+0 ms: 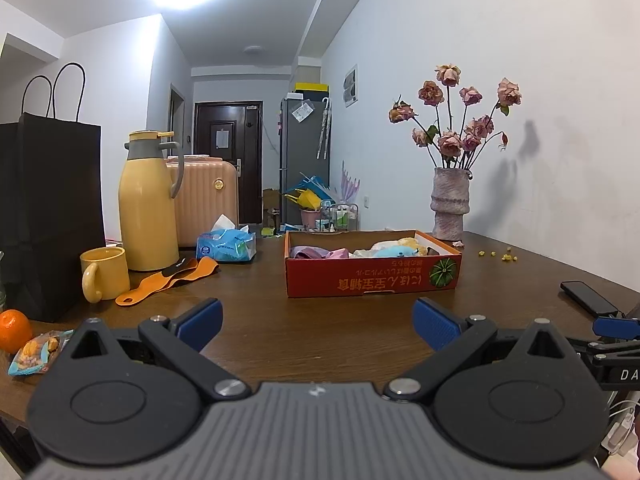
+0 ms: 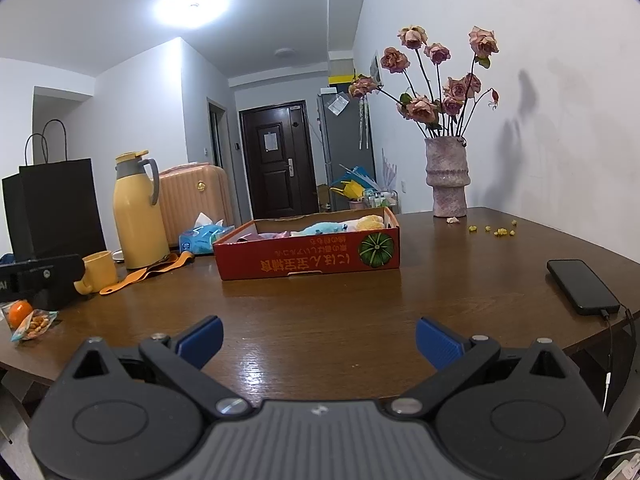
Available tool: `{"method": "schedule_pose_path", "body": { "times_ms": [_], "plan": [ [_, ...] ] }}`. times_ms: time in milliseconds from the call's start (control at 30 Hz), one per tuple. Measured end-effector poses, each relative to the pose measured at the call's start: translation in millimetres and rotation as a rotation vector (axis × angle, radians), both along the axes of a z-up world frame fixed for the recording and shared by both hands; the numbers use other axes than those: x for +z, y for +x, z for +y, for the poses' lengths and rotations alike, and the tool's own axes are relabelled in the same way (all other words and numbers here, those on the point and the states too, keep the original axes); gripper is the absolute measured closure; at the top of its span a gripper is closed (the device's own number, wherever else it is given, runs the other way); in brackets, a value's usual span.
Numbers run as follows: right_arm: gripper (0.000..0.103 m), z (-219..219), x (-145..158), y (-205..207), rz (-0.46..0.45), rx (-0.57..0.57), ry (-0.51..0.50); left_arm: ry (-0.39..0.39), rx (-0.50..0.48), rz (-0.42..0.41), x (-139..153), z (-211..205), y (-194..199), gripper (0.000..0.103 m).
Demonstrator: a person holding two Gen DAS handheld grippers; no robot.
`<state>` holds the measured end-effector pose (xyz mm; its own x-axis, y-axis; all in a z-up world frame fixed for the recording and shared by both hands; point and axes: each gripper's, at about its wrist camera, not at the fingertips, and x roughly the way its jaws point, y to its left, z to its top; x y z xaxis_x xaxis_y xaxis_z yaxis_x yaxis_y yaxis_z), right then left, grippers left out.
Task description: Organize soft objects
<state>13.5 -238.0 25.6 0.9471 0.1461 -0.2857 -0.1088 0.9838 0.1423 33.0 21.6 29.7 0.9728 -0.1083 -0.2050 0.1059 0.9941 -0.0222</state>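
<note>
A shallow red cardboard box (image 1: 372, 278) (image 2: 308, 258) stands on the brown table. It holds soft things: pink cloth (image 1: 316, 253), a light blue plush (image 1: 394, 251) (image 2: 324, 227) and a yellow plush (image 2: 372, 222). My left gripper (image 1: 318, 326) is open and empty, low over the table, in front of the box. My right gripper (image 2: 319, 342) is open and empty, also short of the box. An orange strap (image 1: 168, 278) (image 2: 148, 272) lies left of the box.
Left stand a yellow mug (image 1: 105, 274), yellow thermos (image 1: 148, 204), black paper bag (image 1: 48, 220), blue tissue pack (image 1: 226, 244), an orange (image 1: 14, 330) and snack packet (image 1: 34, 352). A vase of roses (image 2: 446, 178) stands at the back right. A black phone (image 2: 582, 286) lies right.
</note>
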Motion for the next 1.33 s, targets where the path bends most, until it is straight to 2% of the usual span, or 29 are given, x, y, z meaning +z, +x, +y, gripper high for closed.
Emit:
{"method": "schedule_pose_path", "body": {
  "times_ms": [1000, 1333],
  "plan": [
    [0.0, -1.6, -2.0, 1.2, 0.002, -0.014, -0.002, 0.014, 0.0, -0.019, 1.1, -0.5, -3.4, 0.0],
    [0.0, -1.4, -2.9, 1.4, 0.004, -0.016, -0.003, 0.01, -0.023, -0.057, 0.6, -1.8, -10.2, 0.0]
  ]
}}
